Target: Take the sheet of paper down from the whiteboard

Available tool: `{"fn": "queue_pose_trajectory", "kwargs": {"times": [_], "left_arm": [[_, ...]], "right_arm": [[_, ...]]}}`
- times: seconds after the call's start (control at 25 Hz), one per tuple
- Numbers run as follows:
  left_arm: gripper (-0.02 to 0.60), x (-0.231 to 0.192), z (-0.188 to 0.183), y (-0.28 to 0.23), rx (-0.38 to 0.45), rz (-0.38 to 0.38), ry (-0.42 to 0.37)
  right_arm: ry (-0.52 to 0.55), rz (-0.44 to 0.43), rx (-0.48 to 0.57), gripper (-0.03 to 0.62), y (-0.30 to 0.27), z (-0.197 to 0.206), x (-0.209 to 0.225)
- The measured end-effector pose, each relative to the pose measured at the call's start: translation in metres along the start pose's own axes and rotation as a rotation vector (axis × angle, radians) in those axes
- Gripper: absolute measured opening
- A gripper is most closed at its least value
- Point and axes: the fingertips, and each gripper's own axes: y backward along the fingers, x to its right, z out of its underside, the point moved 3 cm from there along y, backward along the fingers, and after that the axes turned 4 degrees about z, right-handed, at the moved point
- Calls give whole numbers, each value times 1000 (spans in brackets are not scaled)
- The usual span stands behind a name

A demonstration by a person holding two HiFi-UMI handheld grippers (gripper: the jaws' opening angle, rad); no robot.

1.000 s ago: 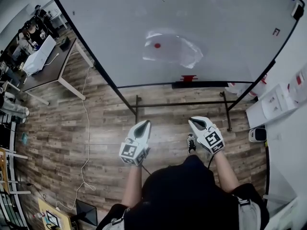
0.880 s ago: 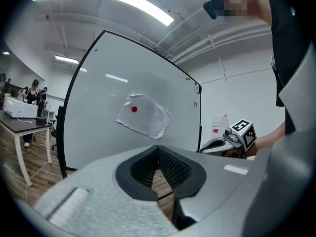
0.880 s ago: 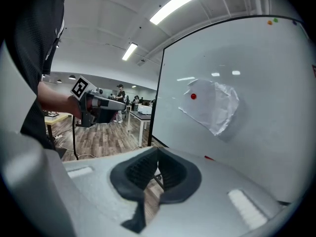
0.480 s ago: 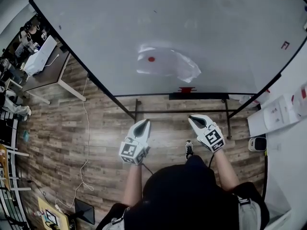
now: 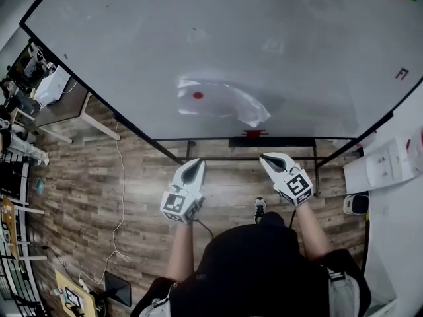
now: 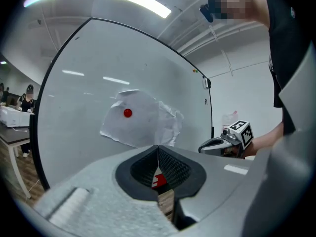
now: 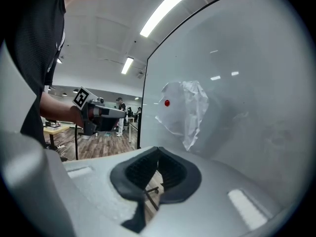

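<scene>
- The sheet of paper [image 5: 221, 101] hangs on the whiteboard [image 5: 277, 38] under a red magnet [image 5: 197, 96]. Its long axis runs sideways, with the crumpled end toward my right claw [image 5: 271, 160].
- My right claw and my left claw [image 5: 193, 167] are both clenched, empty, and apart from the sheet.
- The right gripper view shows the crumpled end's fold hanging down, while the head view flattens it.

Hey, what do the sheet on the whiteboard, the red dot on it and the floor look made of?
Sheet: thin white paper, matte, heavily creased. Red dot: likely a glossy plastic-capped magnet, too small to be sure. Floor: wood-grain planks with seams; real wood or laminate, cannot tell.
</scene>
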Motion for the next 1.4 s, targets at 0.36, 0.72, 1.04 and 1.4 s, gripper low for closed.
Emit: {"fn": "queue_pose_trajectory", "kwargs": {"times": [0.36,0.72,1.04,1.4], "left_arm": [[12,-4,-8,-43,9,-48,-14],[12,-17,-22,-69,12,-161,-52],[12,-23,-33,-92,17,-242,-90],[14,-43,-49,-114,32,-381,-125]], "right_arm": [[-33,-19,46,76,-19,-10,54],[-131,-62,179,81,-34,-44,95],[-238,-180,251,28,-41,-64,105],[-284,-298,262,3,-46,-71,114]]}}
